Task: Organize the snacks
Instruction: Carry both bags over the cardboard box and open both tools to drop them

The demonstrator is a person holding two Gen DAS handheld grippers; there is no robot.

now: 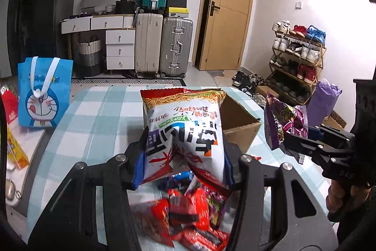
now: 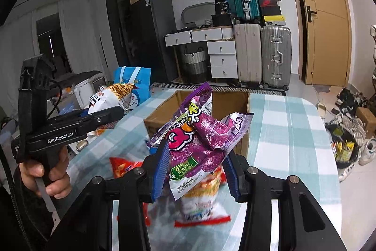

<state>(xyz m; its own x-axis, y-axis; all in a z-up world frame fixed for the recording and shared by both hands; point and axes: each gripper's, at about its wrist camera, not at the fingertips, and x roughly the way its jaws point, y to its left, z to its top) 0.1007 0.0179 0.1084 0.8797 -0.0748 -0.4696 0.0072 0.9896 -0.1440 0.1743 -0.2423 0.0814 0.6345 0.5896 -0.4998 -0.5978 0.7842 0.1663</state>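
Left wrist view: the left gripper (image 1: 183, 157) was clamped on a white noodle-snack bag (image 1: 185, 133), held upright just in front of the open cardboard box (image 1: 242, 128). To the right of the box, the right gripper (image 1: 293, 147) was seen closed on a purple snack packet (image 1: 285, 124). In the right wrist view, that purple snack packet (image 2: 199, 142) was pinched between the blue pads (image 2: 162, 164) of the right gripper (image 2: 195, 168), raised on the near side of the cardboard box (image 2: 197, 109); the left gripper (image 2: 103, 117) with its noodle-snack bag (image 2: 110, 95) was seen to the left of the box.

The step in hand was judged to be the carrying of two picked snacks toward the box. The next move would call for each bag to be brought over the box opening and released, one at a time, so that the grippers would not collide above it.

A heap of red and mixed wrappers (image 1: 188, 211) lay on the checked tablecloth (image 1: 94, 114) on the near side of the box, so much sorting was judged to remain. A blue cartoon tote bag (image 1: 44, 93) stood well left of the box. Beyond the box, suitcases (image 1: 164, 46), a drawer unit (image 1: 119, 48) and a wooden door (image 1: 230, 11) were seen, with a shoe rack (image 1: 298, 55) to its far right.
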